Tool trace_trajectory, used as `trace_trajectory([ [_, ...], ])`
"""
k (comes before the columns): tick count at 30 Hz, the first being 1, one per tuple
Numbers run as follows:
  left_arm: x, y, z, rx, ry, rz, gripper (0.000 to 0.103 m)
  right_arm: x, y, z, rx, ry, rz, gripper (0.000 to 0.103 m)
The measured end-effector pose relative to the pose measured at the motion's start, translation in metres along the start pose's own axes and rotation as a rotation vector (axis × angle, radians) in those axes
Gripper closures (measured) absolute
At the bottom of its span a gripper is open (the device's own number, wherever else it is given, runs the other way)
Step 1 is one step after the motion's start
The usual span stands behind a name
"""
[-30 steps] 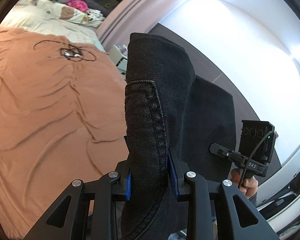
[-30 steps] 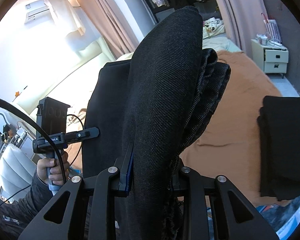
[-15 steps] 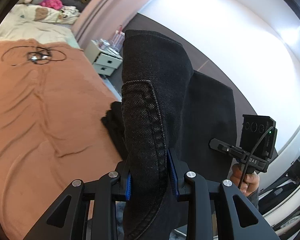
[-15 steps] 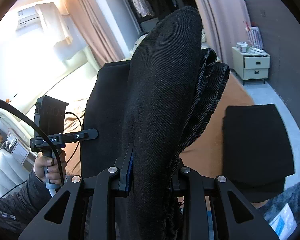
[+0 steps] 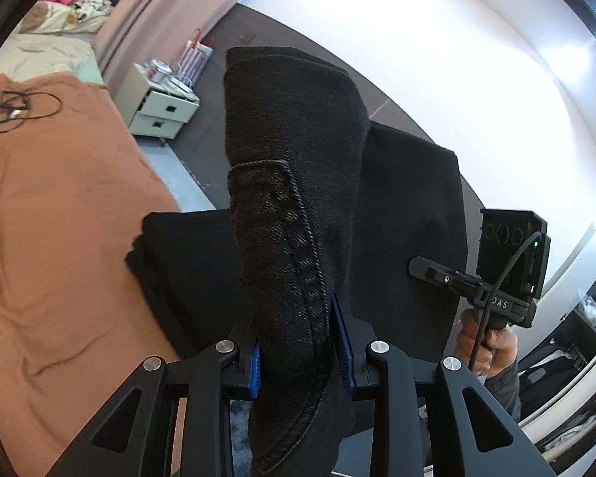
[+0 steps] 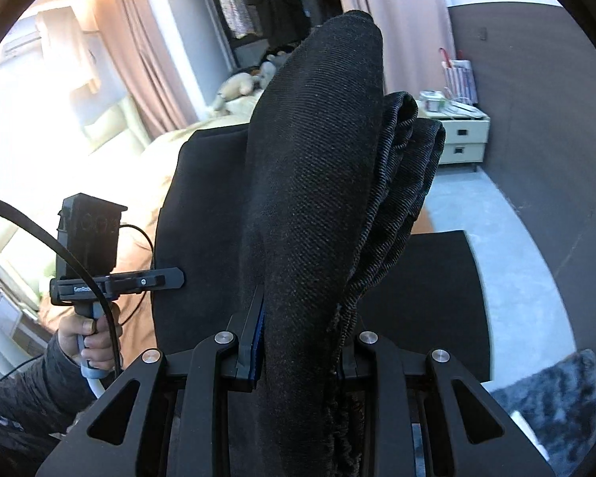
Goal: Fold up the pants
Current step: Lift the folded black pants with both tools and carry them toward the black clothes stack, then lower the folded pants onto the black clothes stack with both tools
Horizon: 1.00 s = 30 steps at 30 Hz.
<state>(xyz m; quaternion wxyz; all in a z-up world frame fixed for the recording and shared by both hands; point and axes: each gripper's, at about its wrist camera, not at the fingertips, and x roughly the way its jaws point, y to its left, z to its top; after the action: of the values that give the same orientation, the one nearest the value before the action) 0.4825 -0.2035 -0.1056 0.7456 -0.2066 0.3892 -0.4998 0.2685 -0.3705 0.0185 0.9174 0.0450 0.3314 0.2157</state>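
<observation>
I hold folded black denim pants [image 5: 294, 167] in the air between both grippers. My left gripper [image 5: 300, 351] is shut on one end, where a stitched back pocket shows. My right gripper [image 6: 302, 351] is shut on the other end of the pants [image 6: 318, 167], where several folded layers bunch up. The hanging panel of the pants stretches between them. Each gripper shows in the other's view, the right one [image 5: 437, 272] and the left one [image 6: 167, 278]. A stack of folded black clothes [image 5: 190, 262] lies on the bed edge below, also in the right wrist view [image 6: 441, 290].
An orange-brown blanket [image 5: 59, 206] covers the bed, with a tangled black cable [image 5: 8, 107] on it. A white nightstand [image 5: 159, 107] stands by the dark wall, also in the right wrist view [image 6: 463, 135]. Grey floor [image 6: 508, 262] runs beside the bed. Pillows and plush toys [image 6: 238, 87] lie at the head.
Both grippers have carried the held pants sideways across the bed toward its edge. The stack of folded black clothes has come into view under the pants. The grips are unchanged.
</observation>
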Motion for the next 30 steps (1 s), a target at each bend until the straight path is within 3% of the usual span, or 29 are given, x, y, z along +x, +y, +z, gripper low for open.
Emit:
trace_trajectory([
  [15, 0.123, 0.050, 0.020, -0.094, 0.094, -0.120, 0.072, 0.028, 0.014, 0.018, 0.041, 0.130, -0.144, 0.080],
  [27, 0.172, 0.105, 0.012, -0.202, 0.149, -0.121, 0.072, 0.082, 0.030, 0.022, 0.083, 0.235, -0.159, 0.080],
  [30, 0.176, 0.111, 0.006, -0.219, 0.132, -0.110, 0.072, 0.095, 0.034, 0.019, 0.096, 0.261, -0.175, 0.080],
])
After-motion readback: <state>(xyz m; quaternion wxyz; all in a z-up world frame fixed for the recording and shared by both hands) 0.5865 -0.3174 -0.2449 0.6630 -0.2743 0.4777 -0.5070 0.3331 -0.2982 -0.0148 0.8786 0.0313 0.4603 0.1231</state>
